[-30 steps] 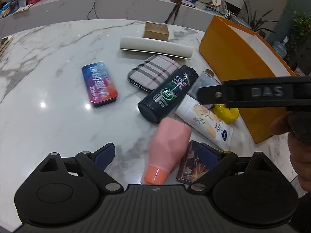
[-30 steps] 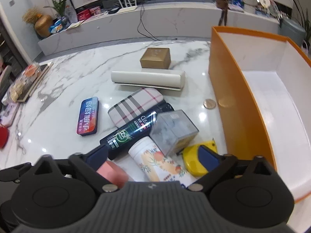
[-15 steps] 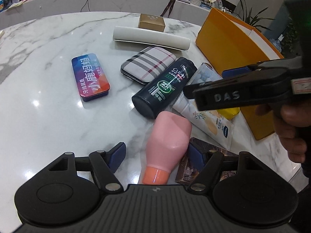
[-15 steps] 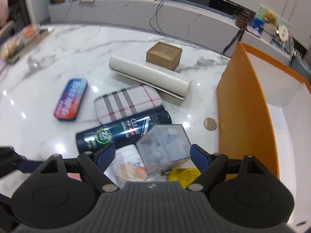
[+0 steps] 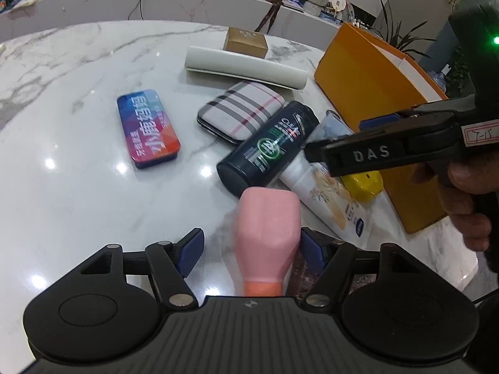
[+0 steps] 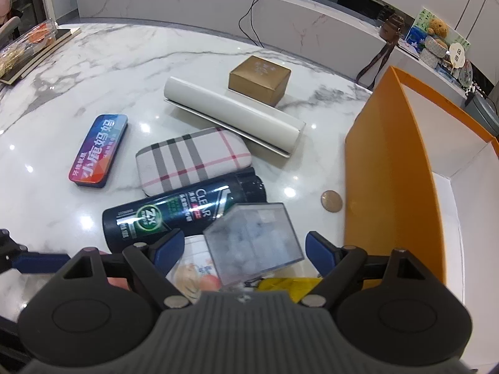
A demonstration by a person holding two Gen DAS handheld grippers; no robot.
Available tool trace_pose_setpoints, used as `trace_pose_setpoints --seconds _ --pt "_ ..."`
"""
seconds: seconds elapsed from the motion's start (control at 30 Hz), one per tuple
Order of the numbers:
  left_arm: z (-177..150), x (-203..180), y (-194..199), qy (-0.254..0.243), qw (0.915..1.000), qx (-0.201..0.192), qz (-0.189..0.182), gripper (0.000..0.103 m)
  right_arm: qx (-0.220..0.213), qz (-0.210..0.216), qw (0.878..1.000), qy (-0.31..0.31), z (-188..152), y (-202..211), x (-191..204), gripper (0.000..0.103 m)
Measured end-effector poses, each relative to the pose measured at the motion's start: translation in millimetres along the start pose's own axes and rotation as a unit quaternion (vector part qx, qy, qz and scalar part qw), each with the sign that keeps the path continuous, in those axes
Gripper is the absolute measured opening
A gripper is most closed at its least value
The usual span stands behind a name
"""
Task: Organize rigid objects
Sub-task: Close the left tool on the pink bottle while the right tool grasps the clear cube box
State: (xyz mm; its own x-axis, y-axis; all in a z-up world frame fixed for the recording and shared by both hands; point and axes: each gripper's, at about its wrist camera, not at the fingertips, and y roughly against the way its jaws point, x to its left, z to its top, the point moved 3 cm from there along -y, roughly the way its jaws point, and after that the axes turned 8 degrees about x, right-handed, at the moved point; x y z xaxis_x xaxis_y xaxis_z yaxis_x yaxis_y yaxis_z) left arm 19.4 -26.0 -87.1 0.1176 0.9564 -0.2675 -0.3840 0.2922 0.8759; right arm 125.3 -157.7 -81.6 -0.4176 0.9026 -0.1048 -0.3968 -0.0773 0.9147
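While the left gripper (image 5: 251,251) closes its jaws about the pink bottle (image 5: 267,233), the right-hand pad already touches the bottle's flank and the left-hand pad stands clear at nine o'clock, so the hold is not yet made. A sound grasp would centre the bottle's broad body, not its orange cap (image 5: 263,288), between the pads before lifting, since the body tapers toward the cap and may slide.

The right gripper (image 6: 240,251) straddles the clear plastic cube (image 6: 254,243) with both pads apart from its walls; it is open. The cube lies tilted atop the white floral tube (image 6: 195,272) and the yellow object (image 6: 290,283), so closing squarely on two opposite faces should keep it from tipping.

Beyond, at twelve o'clock, lie the dark shampoo bottle (image 6: 184,212), the plaid case (image 6: 193,160), the colourful tin (image 6: 98,151) at ten o'clock, the white roll (image 6: 232,117) and the brown box (image 6: 259,79). The orange box (image 6: 386,171), the likely destination, stands open at two o'clock on the marble table (image 6: 93,62).
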Motion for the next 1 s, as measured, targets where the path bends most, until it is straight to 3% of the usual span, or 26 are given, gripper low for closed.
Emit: trace_pose_setpoints --seconds 0.1,0.17,0.23,0.63,0.87,0.97,1.0 --pt "2.8 2.4 0.6 -0.002 0.9999 -0.002 0.013 0.083 0.013 -0.016 1.000 0.014 0.5 -2.3 -4.0 0.082" --pt "3.8 5.4 -0.1 0.003 0.9999 0.001 0.014 0.083 0.023 -0.018 0.999 0.022 -0.4 -4.8 -6.5 0.074" --pt "3.6 6.7 -1.6 0.004 0.9998 0.003 0.017 0.083 0.029 -0.014 0.999 0.025 -1.2 -7.5 -8.1 0.071" --pt "4.2 3.7 -8.5 -0.027 0.9979 0.004 0.059 0.083 0.046 0.018 0.999 0.012 0.2 -29.1 -11.0 0.071" --pt "3.4 -0.3 -11.5 -0.046 0.9957 0.006 0.081 0.083 0.043 0.015 0.999 0.011 0.2 -29.1 -8.1 0.063" --pt "1.7 -0.9 -10.7 -0.048 0.9960 -0.002 0.075 0.074 0.042 0.020 0.999 0.013 -0.4 -28.2 -5.6 0.056" --pt "1.6 0.0 -9.0 -0.044 0.9969 -0.006 0.065 0.063 0.042 0.018 0.999 0.015 -0.7 -27.8 -4.6 0.056"
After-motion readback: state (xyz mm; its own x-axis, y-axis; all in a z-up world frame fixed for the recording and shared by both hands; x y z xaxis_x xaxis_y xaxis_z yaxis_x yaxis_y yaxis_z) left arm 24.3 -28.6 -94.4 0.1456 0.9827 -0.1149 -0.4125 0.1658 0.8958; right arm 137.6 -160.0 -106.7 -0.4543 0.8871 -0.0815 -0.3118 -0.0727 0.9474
